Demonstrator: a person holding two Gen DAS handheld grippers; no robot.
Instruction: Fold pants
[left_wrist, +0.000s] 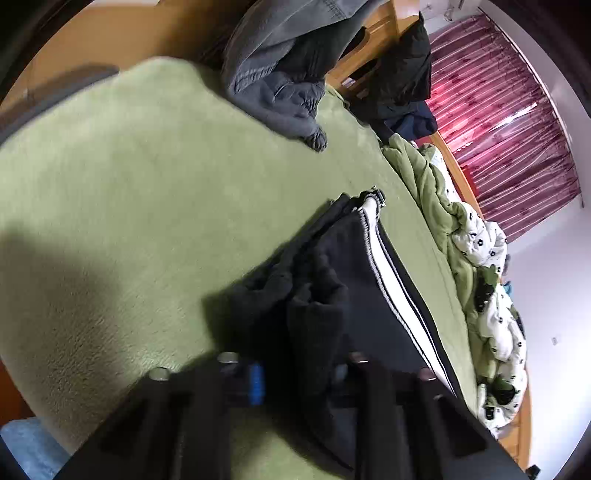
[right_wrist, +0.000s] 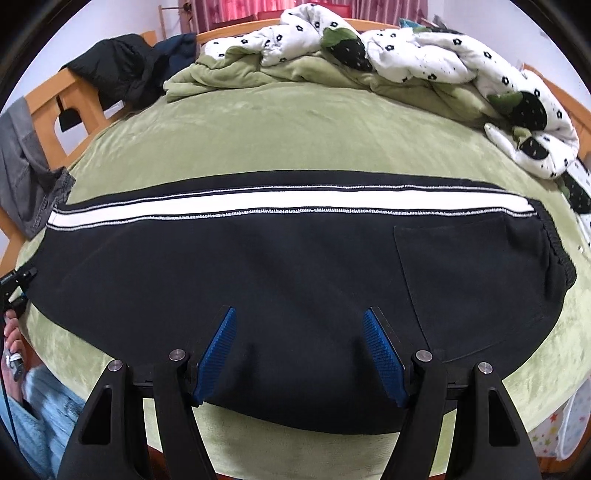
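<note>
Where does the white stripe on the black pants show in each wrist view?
Left wrist: the white stripe runs diagonally from centre toward lower right, on the pants.
Right wrist: the stripe crosses the picture horizontally, above the open right tongs.
Shared landmark: the flower-print quilt.

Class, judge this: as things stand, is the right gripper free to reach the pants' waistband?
Probably yes. The right gripper is open over the pants, and nothing lies between it and the waistband.
</note>
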